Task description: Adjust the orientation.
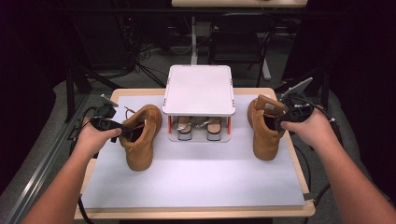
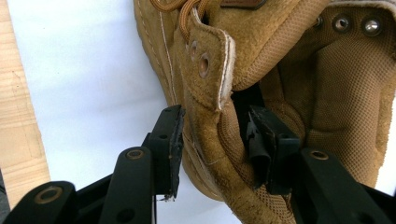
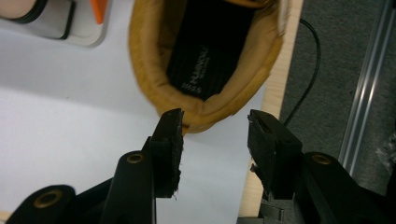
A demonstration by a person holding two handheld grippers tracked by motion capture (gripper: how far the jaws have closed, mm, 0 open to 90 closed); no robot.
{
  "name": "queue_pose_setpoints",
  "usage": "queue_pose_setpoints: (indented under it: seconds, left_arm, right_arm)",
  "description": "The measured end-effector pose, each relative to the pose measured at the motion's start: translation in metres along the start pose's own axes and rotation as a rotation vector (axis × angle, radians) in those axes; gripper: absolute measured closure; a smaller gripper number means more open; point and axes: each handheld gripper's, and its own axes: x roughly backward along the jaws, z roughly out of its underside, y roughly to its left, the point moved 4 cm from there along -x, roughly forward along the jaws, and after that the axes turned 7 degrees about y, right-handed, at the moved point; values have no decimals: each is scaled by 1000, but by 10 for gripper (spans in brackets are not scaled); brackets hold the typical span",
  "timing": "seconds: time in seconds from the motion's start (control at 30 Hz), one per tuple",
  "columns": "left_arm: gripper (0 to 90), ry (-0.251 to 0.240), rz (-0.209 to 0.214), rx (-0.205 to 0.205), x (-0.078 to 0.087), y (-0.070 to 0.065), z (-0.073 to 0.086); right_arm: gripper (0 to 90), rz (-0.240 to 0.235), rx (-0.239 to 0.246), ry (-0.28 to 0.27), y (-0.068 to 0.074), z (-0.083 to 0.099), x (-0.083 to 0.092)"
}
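Left boot [image 1: 139,135] stands at centre-left of the high view on the white mat [image 1: 196,177]; right boot [image 1: 265,128] at centre-right, near the bench [image 1: 299,154] edge. Left tongs [image 2: 215,140] straddle the boot's collar flap, one jaw outside, one inside; whether the pads press I cannot tell. Right tongs [image 3: 215,140] stand open, just off the heel collar, gripping nothing.

Risks: soft suede folds and slips from a loose bite; right boot, unheld, could be nudged off the edge; lifted boots may catch the shoe rack [image 1: 199,93].
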Motion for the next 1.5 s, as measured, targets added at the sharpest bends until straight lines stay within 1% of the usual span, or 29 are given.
queue_pose_setpoints:
  seconds: [0.13,0.2,0.27,0.43,0.47,0.53,0.57,0.6,0.67,0.73,0.77,0.8,0.87,0.97,1.07,1.17,1.23,1.27,1.3,1.33,1.37,1.4,1.43,1.5]
  left_arm:
    - [565,0,-2,-1,-1,0,0]
    - [565,0,-2,-1,-1,0,-1]
    - [565,0,1,1,-1,1,-1]
    - [567,3,0,-4,-3,0,-1]
    - [569,3,-1,-5,-3,0,-1]
    - [571,6,1,-7,-4,0,-1]
    - [573,7,3,-7,-5,0,-1]
    - [578,7,4,-6,-5,0,-1]
    - [583,12,10,-9,-5,0,-1]
    - [585,12,9,-9,-6,0,-2]
    - [588,10,8,-10,-6,0,-2]
    - [590,10,7,-12,-6,0,-2]
    - [596,10,8,-11,-6,0,-1]
    - [602,9,12,-12,-6,0,-1]
    - [605,9,12,-13,-6,0,-1]
    - [605,8,11,-14,-6,0,-1]
    - [605,6,13,-12,-6,0,-1]
    - [605,6,15,-11,-6,1,-1]
    - [605,6,17,-10,-6,1,-1]
    - [604,6,19,-9,-6,1,-1]
    - [604,6,19,-8,-6,1,-1]
    - [604,6,18,-8,-6,1,-1]
    - [605,6,17,-8,-6,1,-1]
    - [604,5,16,-8,-6,1,-1]
  right_arm:
    - [553,-3,-60,15,-9,-13,-9]
    - [551,7,-70,35,-12,-18,-16]
    - [551,5,-89,42,-13,-22,-24]
    - [551,18,-110,71,-16,-29,-42]
    - [555,21,-107,83,-18,-29,-45]
    - [564,13,-121,102,-19,-31,-51]
    - [576,0,-124,114,-20,-31,-53]
    - [596,-10,-134,110,-20,-32,-56]
    - [623,-24,-127,132,-20,-32,-59]
    - [645,-19,-131,137,-19,-34,-59]
    - [656,-24,-123,148,-20,-34,-58]
    - [672,-22,-129,144,-19,-34,-58]
    - [702,-18,-113,154,-18,-35,-58]
    - [732,-30,-93,153,-14,-35,-56]
    - [749,-32,-58,152,-10,-33,-54]
    - [757,-58,-35,163,-4,-29,-54]
    - [758,-75,-4,176,0,-25,-53]
    - [758,-91,1,159,4,-23,-53]
    - [758,-91,24,152,7,-20,-53]
    - [759,-85,53,162,10,-17,-51]
    - [759,-77,62,148,13,-14,-52]
    - [759,-60,100,165,15,-11,-50]
    - [759,-57,102,147,20,-8,-50]
    - [759,-49,134,142,26,-3,-49]
